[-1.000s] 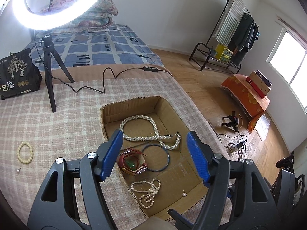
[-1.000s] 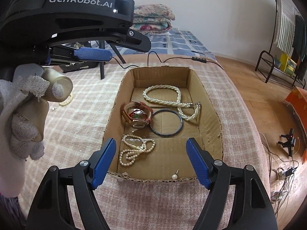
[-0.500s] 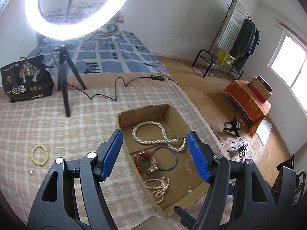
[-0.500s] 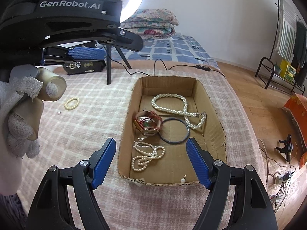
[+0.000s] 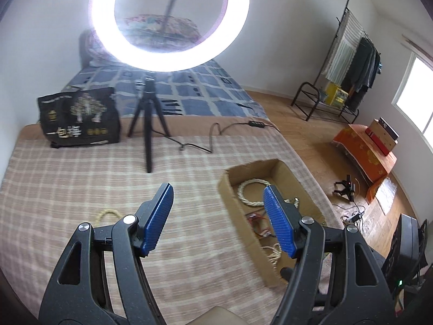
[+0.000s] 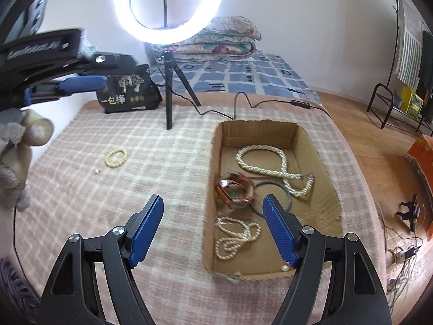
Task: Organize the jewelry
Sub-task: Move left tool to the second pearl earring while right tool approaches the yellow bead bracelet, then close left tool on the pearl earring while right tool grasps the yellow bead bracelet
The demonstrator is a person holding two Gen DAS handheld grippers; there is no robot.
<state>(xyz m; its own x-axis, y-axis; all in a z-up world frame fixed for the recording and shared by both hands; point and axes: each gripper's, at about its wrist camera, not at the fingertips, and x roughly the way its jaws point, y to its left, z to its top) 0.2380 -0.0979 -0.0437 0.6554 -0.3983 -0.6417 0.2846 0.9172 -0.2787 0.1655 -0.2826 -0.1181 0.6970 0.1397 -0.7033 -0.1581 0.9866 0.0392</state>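
Note:
A cardboard box (image 6: 213,162) on the checked cloth holds a pearl necklace (image 6: 259,162), a red-brown watch (image 6: 235,189), a dark bangle (image 6: 286,195), a second pearl strand (image 6: 235,235) and a loose pearl (image 6: 284,268). A cream bead bracelet (image 6: 116,157) and a small stud (image 6: 96,172) lie on the cloth left of the box. My right gripper (image 6: 213,233) is open and empty above the box's near left wall. My left gripper (image 5: 217,219) is open and empty above the cloth between bracelet (image 5: 107,214) and box (image 5: 230,189); it shows at upper left in the right wrist view (image 6: 81,84).
A ring light on a black tripod (image 6: 169,86) stands on the cloth behind the box, its cable (image 6: 243,100) trailing right. A black printed bag (image 6: 127,92) sits at the back left. The table's right edge drops to a wooden floor (image 6: 379,146).
Both grippers have pulled back and swung left, away from the box. The left gripper, earlier over the box, now looks at the cloth beside it. Both stay open and empty.

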